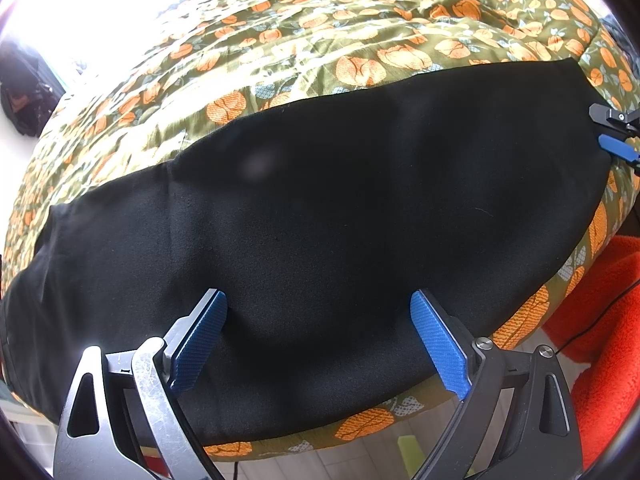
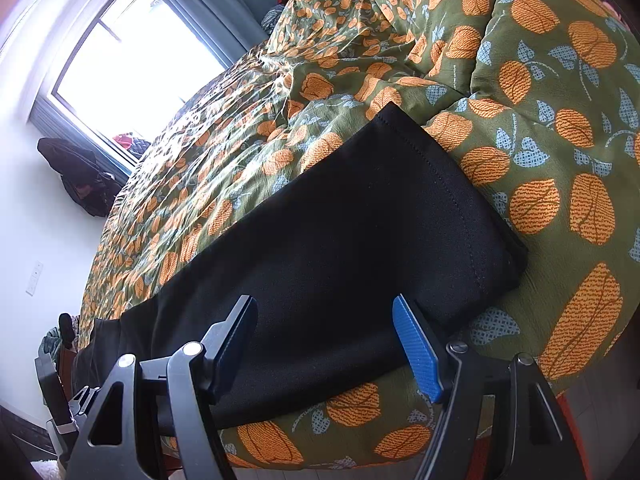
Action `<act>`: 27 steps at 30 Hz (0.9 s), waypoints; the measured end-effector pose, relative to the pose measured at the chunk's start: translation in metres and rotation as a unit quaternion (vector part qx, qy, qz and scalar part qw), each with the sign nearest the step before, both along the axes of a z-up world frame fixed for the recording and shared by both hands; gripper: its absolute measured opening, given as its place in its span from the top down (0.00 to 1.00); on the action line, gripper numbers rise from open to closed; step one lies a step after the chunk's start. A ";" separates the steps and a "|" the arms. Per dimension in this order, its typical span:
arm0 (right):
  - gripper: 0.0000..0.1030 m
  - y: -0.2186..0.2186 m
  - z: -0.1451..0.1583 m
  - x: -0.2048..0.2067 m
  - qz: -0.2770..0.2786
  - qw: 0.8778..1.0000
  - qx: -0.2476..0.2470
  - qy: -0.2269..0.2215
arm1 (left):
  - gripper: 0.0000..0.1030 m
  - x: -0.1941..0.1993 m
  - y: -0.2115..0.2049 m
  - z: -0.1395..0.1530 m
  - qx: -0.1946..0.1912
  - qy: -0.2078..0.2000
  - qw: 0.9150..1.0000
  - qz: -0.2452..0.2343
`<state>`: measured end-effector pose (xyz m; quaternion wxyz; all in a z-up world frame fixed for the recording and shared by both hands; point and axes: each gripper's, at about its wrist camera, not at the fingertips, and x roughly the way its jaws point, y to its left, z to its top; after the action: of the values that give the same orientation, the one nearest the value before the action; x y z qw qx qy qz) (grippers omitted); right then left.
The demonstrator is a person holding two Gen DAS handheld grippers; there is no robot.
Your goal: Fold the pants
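Looking half-done — black pants lie leg-on-leg, probably, on the floral duvet, crosswise folds left — left gripper and right gripper wide open, empty.

The flat pants are reached freely from above and from the bed's near edge. Beyond the hem, passage is narrowed by a raised quilt fold.

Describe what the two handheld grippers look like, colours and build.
The left gripper has blue ribbed pads on its fingers; one linkage arm is scratched bare metal, the other black. The right gripper is black with triangular cut-outs, silver pivot bolts and the same blue pads.
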<state>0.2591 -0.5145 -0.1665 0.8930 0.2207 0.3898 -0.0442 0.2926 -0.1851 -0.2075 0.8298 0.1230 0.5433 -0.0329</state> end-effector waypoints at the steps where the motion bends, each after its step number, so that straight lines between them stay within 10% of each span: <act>1: 0.32 0.000 0.000 0.000 0.000 1.000 0.000 0.000 | 0.09 0.000 0.000 0.000 0.000 0.000 1.000 0.000; 6: 0.32 -0.001 0.003 -0.002 -0.003 1.000 0.004 -0.007 | 0.09 0.000 0.000 0.000 0.001 0.001 1.000 -0.001; 12: 0.33 -0.063 0.052 -0.070 -0.104 0.972 0.103 -0.185 | 0.08 0.002 0.000 -0.001 0.000 0.005 1.000 -0.005; 21: 0.32 -0.075 0.008 -0.069 -0.040 0.951 0.294 -0.080 | 0.07 0.004 0.001 -0.004 -0.006 0.003 1.000 0.002; 27: 0.32 -0.076 -0.016 -0.041 -0.083 0.961 0.262 -0.035 | 0.07 0.006 0.001 -0.004 -0.007 0.004 1.000 0.001</act>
<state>0.2181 -0.5905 -0.1828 0.8102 0.4802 0.3362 -0.0071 0.2982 -0.1838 -0.2115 0.8283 0.1168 0.5467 -0.0367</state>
